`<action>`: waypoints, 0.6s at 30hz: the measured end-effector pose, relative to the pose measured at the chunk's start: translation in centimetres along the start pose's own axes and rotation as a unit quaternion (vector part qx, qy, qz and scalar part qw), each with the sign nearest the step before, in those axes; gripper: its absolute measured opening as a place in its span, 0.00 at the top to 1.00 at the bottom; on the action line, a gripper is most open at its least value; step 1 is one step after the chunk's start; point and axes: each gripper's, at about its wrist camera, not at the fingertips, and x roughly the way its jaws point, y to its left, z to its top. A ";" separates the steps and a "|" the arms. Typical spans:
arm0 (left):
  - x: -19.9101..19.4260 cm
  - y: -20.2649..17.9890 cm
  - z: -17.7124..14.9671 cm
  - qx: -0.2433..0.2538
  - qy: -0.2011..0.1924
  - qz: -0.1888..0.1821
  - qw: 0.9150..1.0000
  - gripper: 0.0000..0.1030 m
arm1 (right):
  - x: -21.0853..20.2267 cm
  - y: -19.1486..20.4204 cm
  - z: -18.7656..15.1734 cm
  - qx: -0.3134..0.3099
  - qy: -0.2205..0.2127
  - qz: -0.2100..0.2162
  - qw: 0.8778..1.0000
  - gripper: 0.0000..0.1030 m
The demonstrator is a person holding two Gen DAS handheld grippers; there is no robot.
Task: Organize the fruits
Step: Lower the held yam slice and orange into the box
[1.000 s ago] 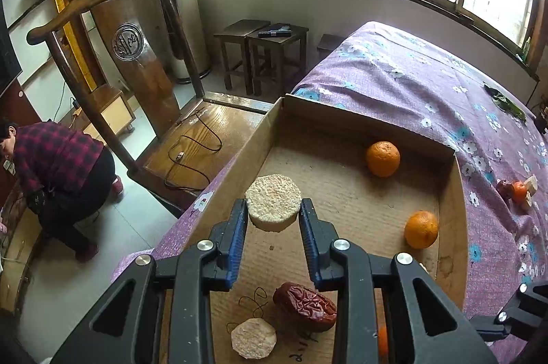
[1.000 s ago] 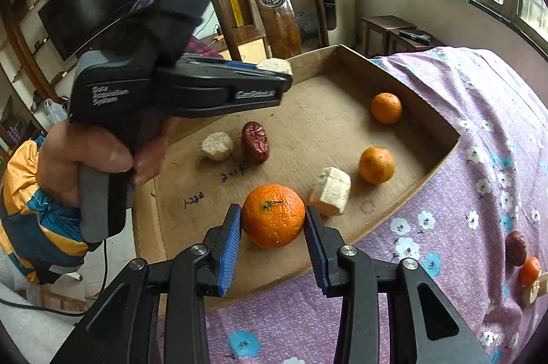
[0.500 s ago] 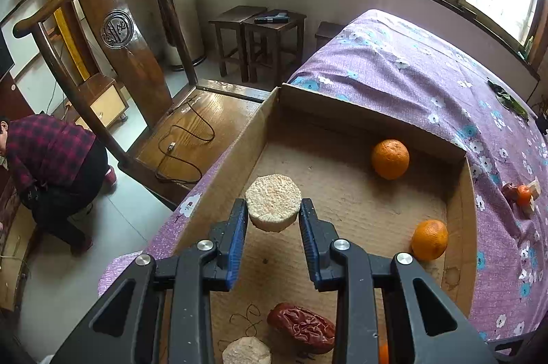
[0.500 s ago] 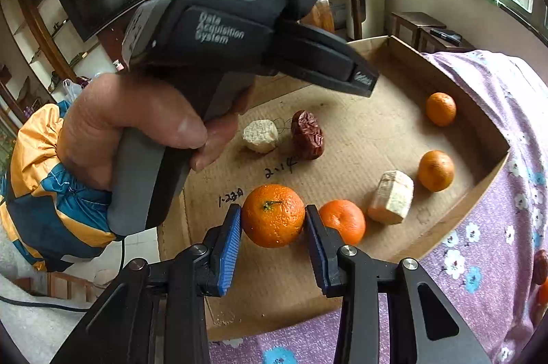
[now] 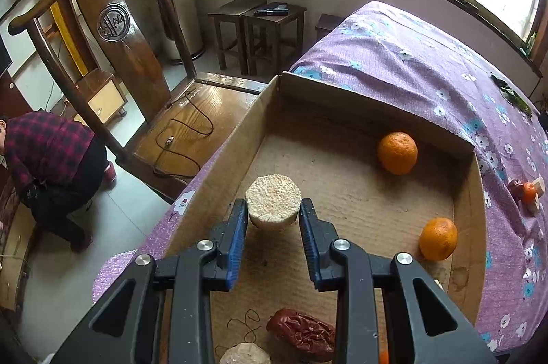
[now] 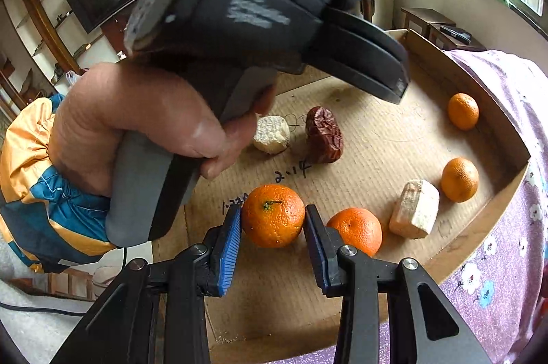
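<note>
Your right gripper (image 6: 272, 222) clamps a stemmed orange (image 6: 273, 215), pads tight on both its sides, above the near end of the cardboard tray (image 6: 479, 237). Your left gripper (image 5: 273, 220) pinches a pale round cake (image 5: 273, 205), held above the tray's floor by its left wall. Your left hand (image 6: 137, 127), wrapped round that tool's grip, hangs over the tray's near left part.

On the tray floor, nearest first: a loose orange (image 6: 356, 229) just right of the held one; a pale block (image 6: 415, 213) beyond it; a small pale chunk (image 6: 272, 134) touching or nearly touching a wrinkled red date (image 6: 323, 134) mid-tray; two oranges (image 6: 459, 179) (image 6: 463, 110) along the right wall, well apart.

Past the tray's right wall, small pieces (image 5: 525, 192) lie clustered on the purple flowered cloth (image 5: 411, 55).
</note>
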 end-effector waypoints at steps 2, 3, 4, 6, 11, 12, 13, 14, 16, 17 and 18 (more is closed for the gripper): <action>0.1 0.0 0.0 0.002 0.004 -0.001 1.000 0.71 | 0.0 0.1 -0.4 -0.002 0.003 0.002 1.000 0.61; 0.2 -0.1 0.0 0.001 0.006 0.000 1.000 0.71 | 0.1 0.1 -0.5 -0.002 0.003 0.003 1.000 0.61; 0.3 -0.1 0.0 0.001 0.007 0.001 1.000 0.71 | 0.1 0.1 -0.5 -0.002 0.003 0.004 1.000 0.61; 0.2 -0.1 0.0 0.002 0.007 0.002 1.000 0.71 | 0.2 0.0 -0.5 0.000 0.003 0.003 1.000 0.61; 0.4 -0.2 -0.1 0.005 0.011 0.004 1.000 0.71 | 0.8 0.4 -0.4 -0.007 0.010 0.003 1.000 0.61; 0.4 -0.2 -0.1 0.004 0.012 0.005 1.000 0.71 | 0.8 0.4 -0.3 -0.006 0.009 0.003 1.000 0.61; 0.5 -0.1 -0.1 0.003 0.014 0.004 1.000 0.71 | 0.7 0.5 -0.2 -0.005 0.009 0.004 1.000 0.61; 0.5 -0.1 -0.2 0.002 0.014 0.004 1.000 0.71 | 0.7 0.5 -0.2 -0.004 0.009 0.003 1.000 0.61; 0.5 -0.1 -0.1 0.003 0.015 0.008 1.000 0.69 | 0.5 0.2 -0.2 -0.002 0.007 0.003 1.000 0.61; 0.6 -0.1 -0.2 0.004 0.018 0.010 1.000 0.61 | 0.4 0.1 -0.3 0.001 0.007 0.003 1.000 0.61; 0.7 -0.1 -0.1 0.004 0.020 0.011 1.000 0.51 | 0.1 0.1 -0.4 0.002 0.006 0.002 1.000 0.61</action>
